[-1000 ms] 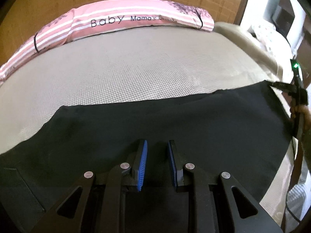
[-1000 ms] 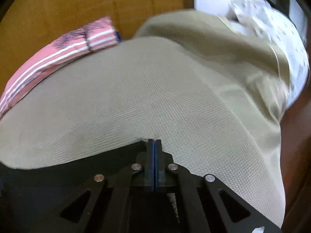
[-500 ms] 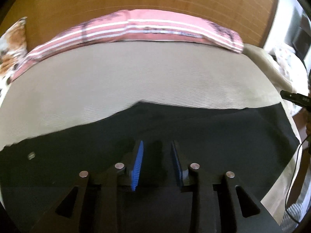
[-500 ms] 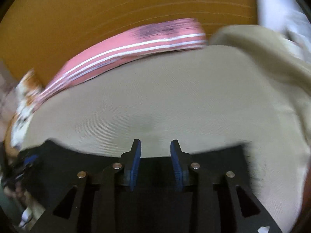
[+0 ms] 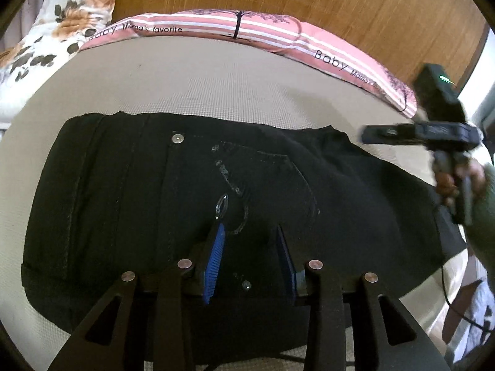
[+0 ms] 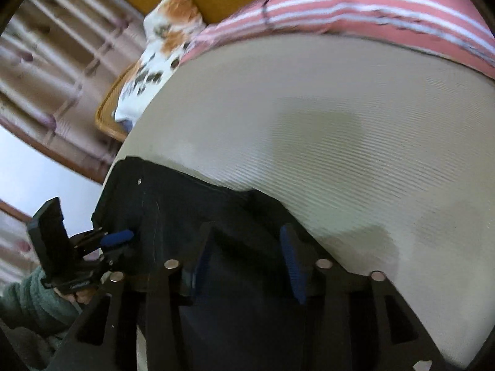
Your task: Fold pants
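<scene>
Pants [image 5: 191, 210] lie folded on the bed [image 5: 216, 86], waist showing. Your left gripper [image 5: 250, 259] and right gripper [image 6: 244, 262] hover above, fingers opening, nothing between. Next, regrip an edge, I judge.

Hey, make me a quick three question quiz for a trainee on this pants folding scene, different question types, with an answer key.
1. True or false: the black pants lie on a bare wooden floor.
2. Multiple choice: what runs along the far edge of the beige mattress? A) a pink striped pillow B) a blue towel C) a row of books
3. Fill in: neither the left gripper nor the right gripper is clamped on the fabric; both sets of jaws are ____.

Key: 1 false, they lie on the mattress. 2 A, the pink striped pillow printed "Baby Mama's favorite". 3 opening, with only the pants beneath them.
</scene>
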The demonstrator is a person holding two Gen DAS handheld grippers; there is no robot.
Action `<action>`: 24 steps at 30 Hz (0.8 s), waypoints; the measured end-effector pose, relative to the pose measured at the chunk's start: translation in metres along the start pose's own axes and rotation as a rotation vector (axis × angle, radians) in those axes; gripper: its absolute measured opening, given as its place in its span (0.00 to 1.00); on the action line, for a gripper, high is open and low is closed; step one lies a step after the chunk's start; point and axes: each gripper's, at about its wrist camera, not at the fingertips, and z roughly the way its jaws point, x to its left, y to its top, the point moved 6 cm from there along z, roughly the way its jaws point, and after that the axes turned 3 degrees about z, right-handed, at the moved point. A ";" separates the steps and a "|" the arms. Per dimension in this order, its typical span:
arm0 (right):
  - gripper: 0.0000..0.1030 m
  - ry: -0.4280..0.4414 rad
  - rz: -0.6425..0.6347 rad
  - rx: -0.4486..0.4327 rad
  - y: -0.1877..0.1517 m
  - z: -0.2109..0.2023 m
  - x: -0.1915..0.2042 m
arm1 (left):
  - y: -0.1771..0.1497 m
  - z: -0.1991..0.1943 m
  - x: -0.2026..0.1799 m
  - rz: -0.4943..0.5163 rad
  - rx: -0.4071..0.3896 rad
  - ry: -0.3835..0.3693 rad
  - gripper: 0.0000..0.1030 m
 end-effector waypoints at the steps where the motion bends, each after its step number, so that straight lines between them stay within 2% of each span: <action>1: 0.43 0.002 -0.005 0.020 0.003 0.010 0.003 | -0.001 0.000 0.001 0.000 -0.001 -0.005 0.35; 2: 0.43 -0.001 -0.010 0.037 0.005 0.020 0.007 | -0.002 0.000 0.001 0.003 0.002 -0.009 0.35; 4: 0.11 0.024 -0.019 0.053 0.006 0.029 0.015 | -0.002 -0.001 0.001 0.010 0.002 -0.016 0.35; 6: 0.08 0.006 -0.012 -0.008 0.013 0.022 0.016 | -0.001 -0.002 0.002 0.006 0.001 -0.029 0.35; 9: 0.07 -0.022 0.016 -0.085 0.022 0.012 0.008 | -0.001 -0.002 0.004 -0.006 -0.011 -0.048 0.35; 12: 0.06 -0.092 0.028 -0.057 0.018 0.029 -0.002 | -0.003 0.001 0.006 0.003 -0.018 -0.044 0.34; 14: 0.06 -0.111 0.022 -0.077 0.017 0.036 -0.005 | -0.004 0.001 0.005 0.026 -0.021 -0.031 0.32; 17: 0.14 -0.113 0.040 -0.086 0.018 0.031 -0.003 | -0.002 0.002 0.003 0.025 -0.012 -0.018 0.32; 19: 0.27 -0.131 0.055 -0.122 0.019 0.018 0.001 | 0.001 -0.001 0.000 0.012 0.001 -0.016 0.34; 21: 0.28 -0.140 0.059 -0.167 0.019 -0.003 0.004 | 0.010 -0.007 -0.005 0.029 -0.010 0.011 0.39; 24: 0.30 -0.155 0.080 -0.228 0.010 -0.043 0.006 | 0.030 -0.017 -0.021 0.097 -0.075 0.041 0.48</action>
